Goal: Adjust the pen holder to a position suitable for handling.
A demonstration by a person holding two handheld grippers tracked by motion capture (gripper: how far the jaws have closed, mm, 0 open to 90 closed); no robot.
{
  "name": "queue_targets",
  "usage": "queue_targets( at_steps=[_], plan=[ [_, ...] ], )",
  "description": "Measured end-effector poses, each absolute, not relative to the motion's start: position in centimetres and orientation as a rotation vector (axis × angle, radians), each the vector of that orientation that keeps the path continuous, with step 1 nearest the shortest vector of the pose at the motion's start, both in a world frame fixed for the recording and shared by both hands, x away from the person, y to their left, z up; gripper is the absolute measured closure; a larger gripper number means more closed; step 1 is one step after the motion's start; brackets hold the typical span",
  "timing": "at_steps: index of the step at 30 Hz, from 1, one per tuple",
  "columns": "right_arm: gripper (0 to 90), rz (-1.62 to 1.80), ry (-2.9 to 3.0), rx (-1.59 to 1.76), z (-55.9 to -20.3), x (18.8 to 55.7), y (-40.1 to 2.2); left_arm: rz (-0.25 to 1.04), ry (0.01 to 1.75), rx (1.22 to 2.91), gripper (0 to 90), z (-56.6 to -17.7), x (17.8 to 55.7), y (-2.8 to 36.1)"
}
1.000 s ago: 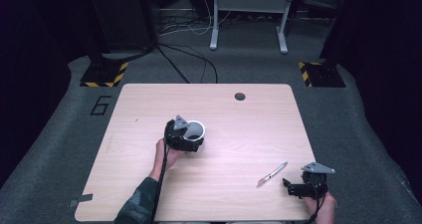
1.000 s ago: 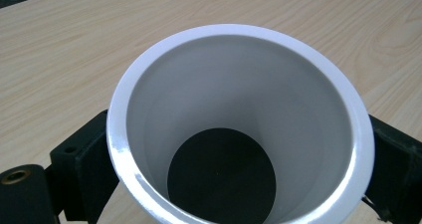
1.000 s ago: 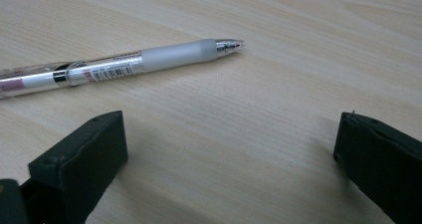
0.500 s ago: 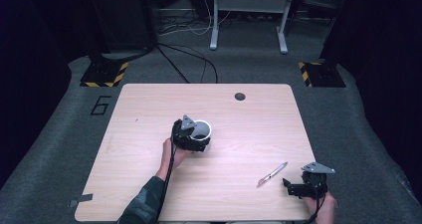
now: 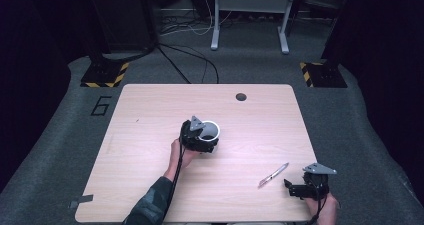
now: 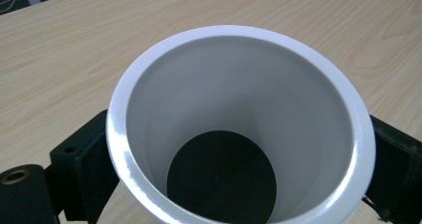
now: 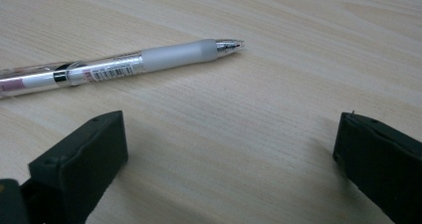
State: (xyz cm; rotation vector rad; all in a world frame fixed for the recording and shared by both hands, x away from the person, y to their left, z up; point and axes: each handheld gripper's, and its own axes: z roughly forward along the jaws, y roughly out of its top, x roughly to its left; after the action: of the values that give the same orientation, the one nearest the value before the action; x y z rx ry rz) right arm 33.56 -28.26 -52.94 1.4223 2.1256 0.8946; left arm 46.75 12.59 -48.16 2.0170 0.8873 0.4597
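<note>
From the high view I am seeing my left gripper (image 5: 204, 141) near the middle of the table (image 5: 150, 110), pressed against a white cup (image 5: 212, 130), while my right gripper (image 5: 294, 188) is sitting at the near right corner, just beside a pen (image 5: 273, 174). That view is too coarse to be showing the jaws. The left gripper view is supplying the detail: the white cup (image 6: 239, 124) is standing between my two black jaws, one on each side of its wall, and they appear to be clamping it, though the contact itself is hiding under the rim. The right gripper view is showing my jaws spread wide and holding nothing, with the pen (image 7: 119, 67) lying flat on the wood just beyond them, apart from both.
</note>
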Motion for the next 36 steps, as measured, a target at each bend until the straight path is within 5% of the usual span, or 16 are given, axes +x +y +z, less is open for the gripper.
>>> queue_targets(
  at_steps=[17, 36],
  plan=[
    [0.2, 0.894, 2.127, 1.418, -52.9, 33.6, -28.3, 0.458, 0.864, 1.988, 1.0, -46.9, 46.0, 12.2],
    [0.3, 0.897, 2.127, 1.419, -52.9, 33.6, -28.3, 0.564, 0.881, 1.955, 0.2, -45.1, 43.1, 19.2]
  ],
)
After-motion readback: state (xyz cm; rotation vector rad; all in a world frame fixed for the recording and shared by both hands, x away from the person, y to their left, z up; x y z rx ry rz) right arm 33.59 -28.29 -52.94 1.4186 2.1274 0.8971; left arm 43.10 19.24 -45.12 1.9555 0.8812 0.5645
